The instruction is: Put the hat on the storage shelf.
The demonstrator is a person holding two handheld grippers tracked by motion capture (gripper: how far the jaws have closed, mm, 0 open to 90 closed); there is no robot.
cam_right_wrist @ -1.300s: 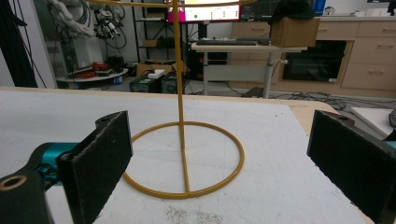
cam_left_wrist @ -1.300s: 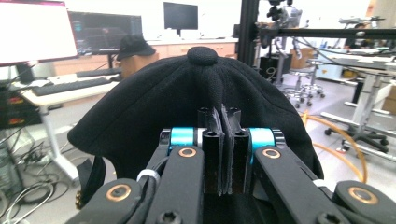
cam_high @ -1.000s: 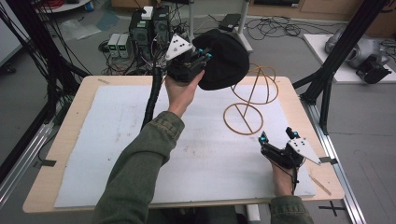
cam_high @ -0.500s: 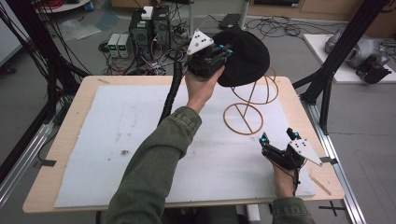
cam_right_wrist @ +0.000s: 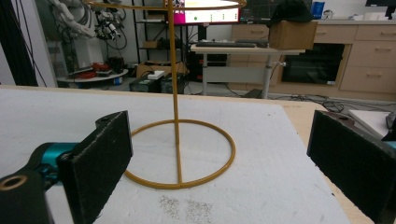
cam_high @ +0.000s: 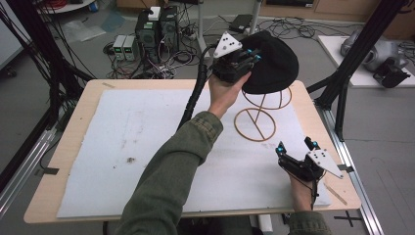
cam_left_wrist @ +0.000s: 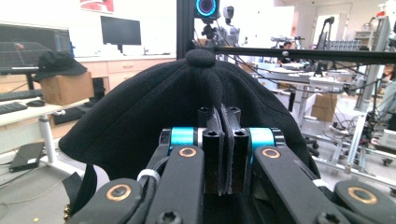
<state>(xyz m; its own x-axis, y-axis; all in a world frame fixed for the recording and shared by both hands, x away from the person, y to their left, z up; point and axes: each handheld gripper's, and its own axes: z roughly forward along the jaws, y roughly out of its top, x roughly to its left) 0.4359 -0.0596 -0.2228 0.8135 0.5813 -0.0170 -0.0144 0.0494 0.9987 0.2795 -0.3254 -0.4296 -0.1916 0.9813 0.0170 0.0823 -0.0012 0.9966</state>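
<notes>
The black cap (cam_high: 270, 62) looks light, soft and floppy, best pinched by a fold of cloth near its rim. The left gripper (cam_high: 236, 62) holds it so (jaws clamped on fabric), over the wire stand (cam_high: 262, 113) on the table (cam_high: 78, 107). It is domed, panelled, button-topped. The right gripper (cam_high: 296, 147) rests, jaws wide apart.

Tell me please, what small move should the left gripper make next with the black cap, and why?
Probably lower it a little onto the stand. The left gripper is shut on the black cap, which hangs over the top ring of the wire stand but looks not yet settled. The right gripper waits open, apart.
</notes>
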